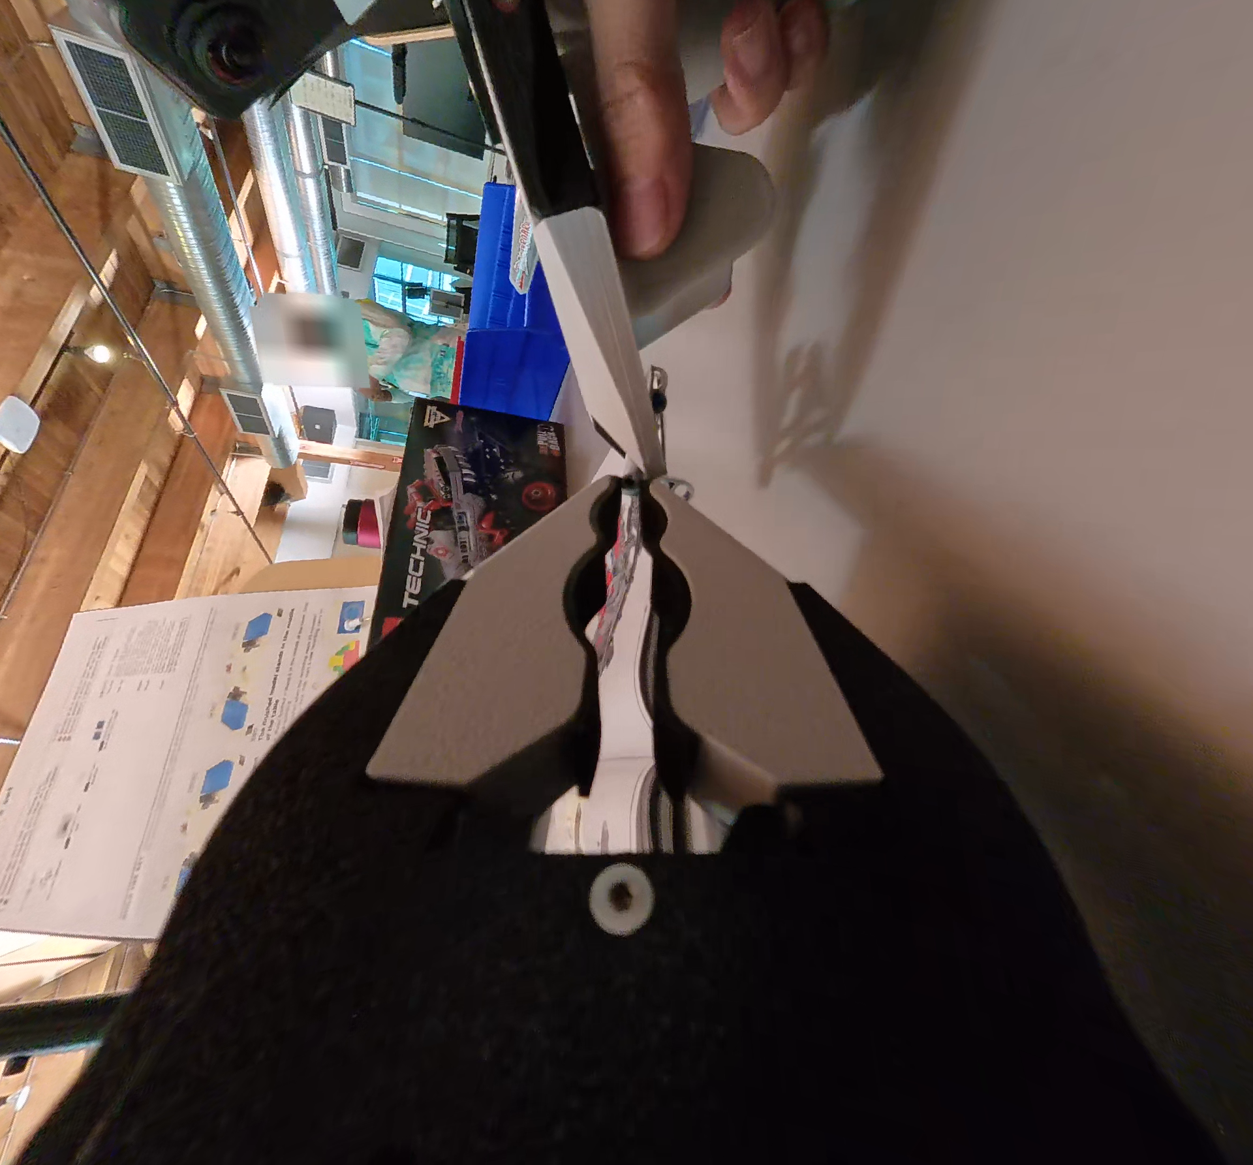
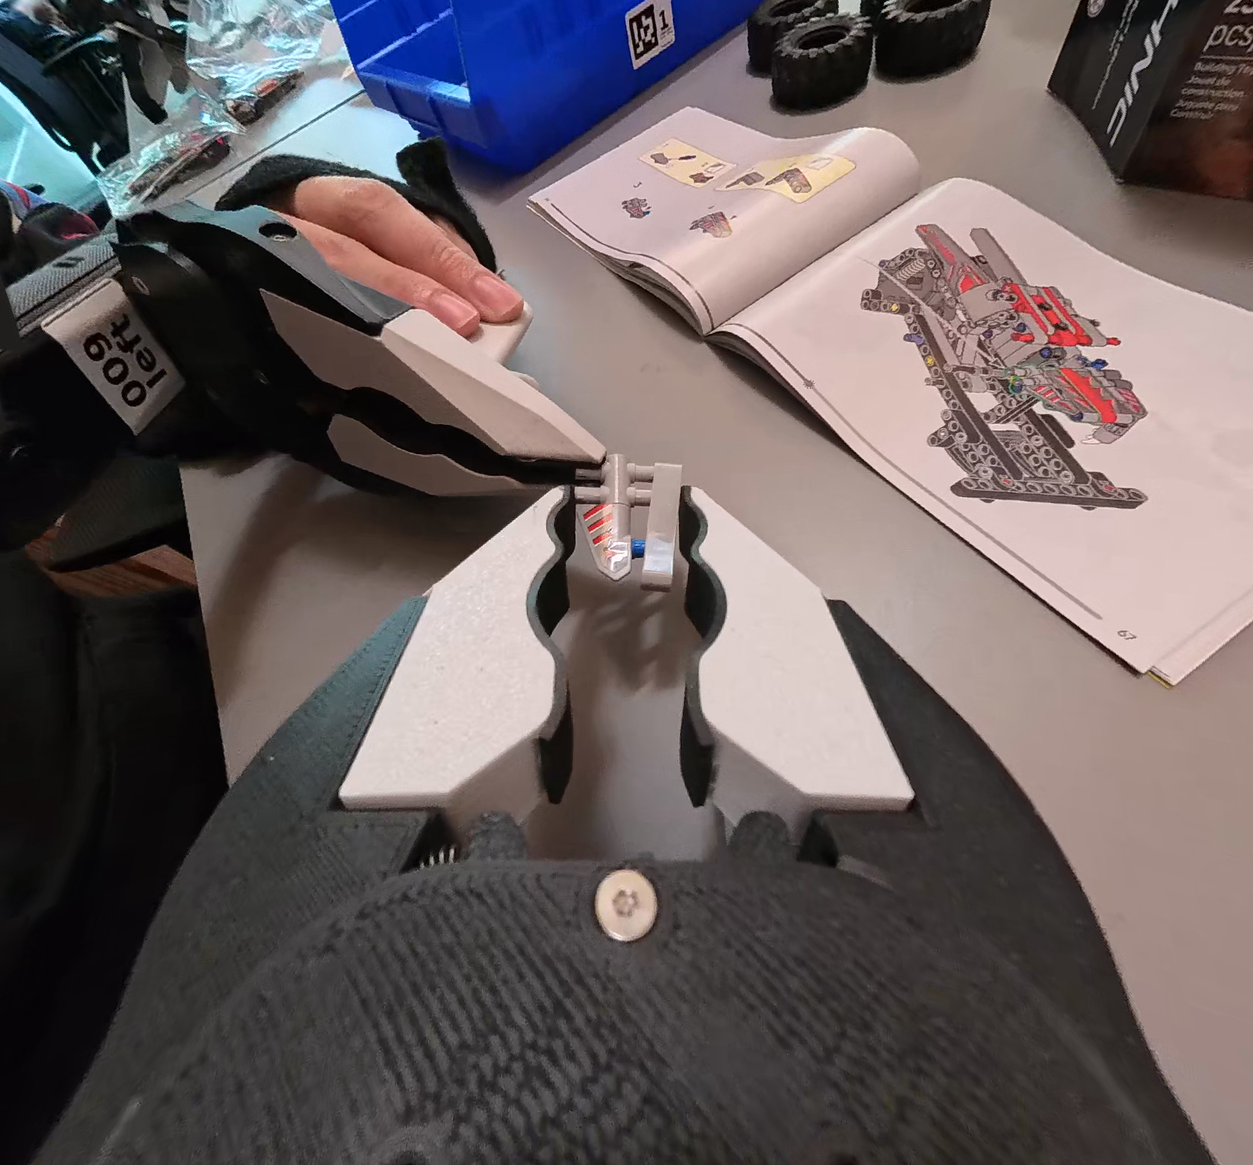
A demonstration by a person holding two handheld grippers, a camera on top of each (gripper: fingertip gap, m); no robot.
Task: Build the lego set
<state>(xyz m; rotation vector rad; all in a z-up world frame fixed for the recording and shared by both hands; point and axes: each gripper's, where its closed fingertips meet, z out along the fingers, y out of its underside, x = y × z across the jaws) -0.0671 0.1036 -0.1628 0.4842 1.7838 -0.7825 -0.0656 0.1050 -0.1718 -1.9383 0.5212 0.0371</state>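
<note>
Right now my right claw [image 2: 624, 508] has its jaws spread only as far as the small grey sub-assembly [image 2: 627, 522] that sits between the tips: a stickered grey panel with red stripes and a plain grey liftarm, joined by grey cross pins and a blue pin. The liftarm touches my right tip; I can't tell if the other tip touches, so whether it really grips is unclear. My left claw [image 2: 586, 468] comes in from the side, jaws pressed together on the pin stub at the panel end of that sub-assembly; in its own view the tips [image 1: 634, 485] are closed on something tiny, detail too small to read. The sub-assembly hangs above the grey table [image 2: 746, 590], near the open instruction booklet [image 2: 847, 346]; beyond the booklet sit four black tyres [image 2: 874, 13], the blue bin [image 2: 542, 13] and the set box [image 2: 1166, 47]. Risks, as I judge it: the left grip is on a thin stub, so any twist between the two claws could pop the pin out or rack the panel off-axis. If the right side is loose, the piece pivots on the left claw and drops to the table.
</note>
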